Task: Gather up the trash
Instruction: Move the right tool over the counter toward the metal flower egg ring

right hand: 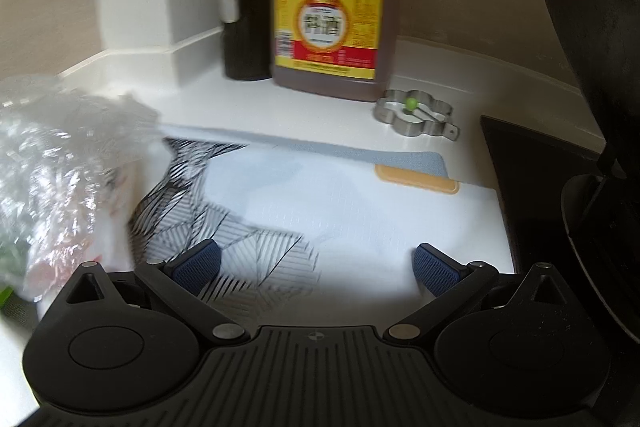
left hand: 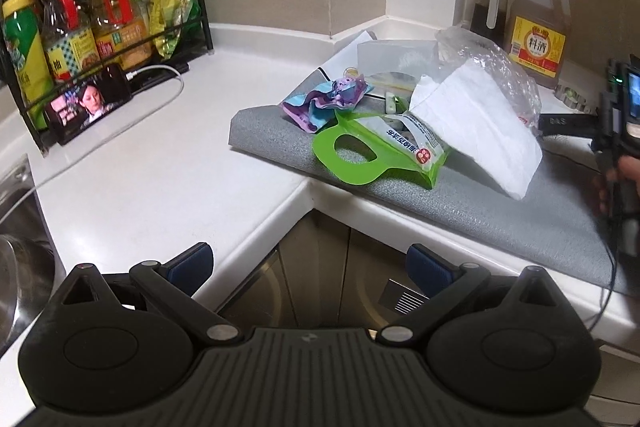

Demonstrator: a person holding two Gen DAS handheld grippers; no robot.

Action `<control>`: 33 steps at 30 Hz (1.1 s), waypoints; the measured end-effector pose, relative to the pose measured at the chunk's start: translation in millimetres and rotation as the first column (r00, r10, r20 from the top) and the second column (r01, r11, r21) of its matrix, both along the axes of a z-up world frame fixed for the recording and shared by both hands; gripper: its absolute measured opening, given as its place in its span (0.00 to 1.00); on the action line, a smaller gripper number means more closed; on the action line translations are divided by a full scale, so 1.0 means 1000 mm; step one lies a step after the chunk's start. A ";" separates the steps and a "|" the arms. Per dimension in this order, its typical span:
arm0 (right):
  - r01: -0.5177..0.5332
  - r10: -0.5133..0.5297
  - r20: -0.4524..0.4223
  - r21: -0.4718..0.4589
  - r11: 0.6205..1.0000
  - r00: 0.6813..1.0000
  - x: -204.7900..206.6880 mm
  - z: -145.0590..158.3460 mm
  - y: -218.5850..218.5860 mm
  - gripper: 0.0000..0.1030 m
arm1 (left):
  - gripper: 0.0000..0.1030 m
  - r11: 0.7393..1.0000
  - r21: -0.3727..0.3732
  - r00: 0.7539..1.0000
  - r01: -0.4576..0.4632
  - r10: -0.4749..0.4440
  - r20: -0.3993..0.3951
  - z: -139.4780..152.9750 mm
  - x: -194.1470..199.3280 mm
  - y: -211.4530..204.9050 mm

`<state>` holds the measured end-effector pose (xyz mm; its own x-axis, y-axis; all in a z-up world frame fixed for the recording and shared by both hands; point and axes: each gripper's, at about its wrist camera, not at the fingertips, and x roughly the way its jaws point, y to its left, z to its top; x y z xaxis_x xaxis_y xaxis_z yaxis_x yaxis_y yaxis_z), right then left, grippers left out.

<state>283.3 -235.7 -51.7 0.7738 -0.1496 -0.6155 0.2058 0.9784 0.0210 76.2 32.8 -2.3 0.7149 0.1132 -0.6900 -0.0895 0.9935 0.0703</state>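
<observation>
A pile of trash lies on a grey mat [left hand: 500, 215] on the counter corner: a green carton wrapper [left hand: 380, 155], a crumpled purple and blue wrapper [left hand: 324, 99], a white paper towel [left hand: 480, 123] and a clear plastic bag [left hand: 492, 67]. My left gripper [left hand: 310, 267] is open and empty, held off the counter edge below the pile. My right gripper [right hand: 316, 261] is open over a white sheet with black line patterns [right hand: 352, 215], with the clear plastic bag [right hand: 52, 163] to its left. The right view is blurred.
A black rack with oil bottles [left hand: 92, 23] and a phone showing video [left hand: 88, 103] with a white cable stand at left, beside a sink [left hand: 16, 227]. A brown cooking-wine jug [right hand: 332, 11], a dark dispenser bottle [right hand: 246, 11], a metal egg ring [right hand: 416, 115] and a black stove edge [right hand: 532, 179] lie ahead of the right gripper.
</observation>
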 end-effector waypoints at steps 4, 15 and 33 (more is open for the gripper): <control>-0.060 0.055 0.112 0.038 0.997 0.992 -0.054 0.029 -0.009 1.00 | 1.00 1.000 0.019 1.000 0.004 -0.004 -0.013 -0.003 -0.001 -0.002; -0.258 0.218 0.301 0.100 0.961 0.928 -0.202 0.089 -0.010 1.00 | 1.00 0.997 -0.074 1.000 0.001 -0.003 -0.026 0.009 -0.021 -0.005; -0.333 0.328 0.342 -0.045 0.942 0.881 -0.299 0.105 0.012 1.00 | 1.00 0.999 -0.031 0.997 0.036 -0.033 0.075 0.028 -0.065 -0.025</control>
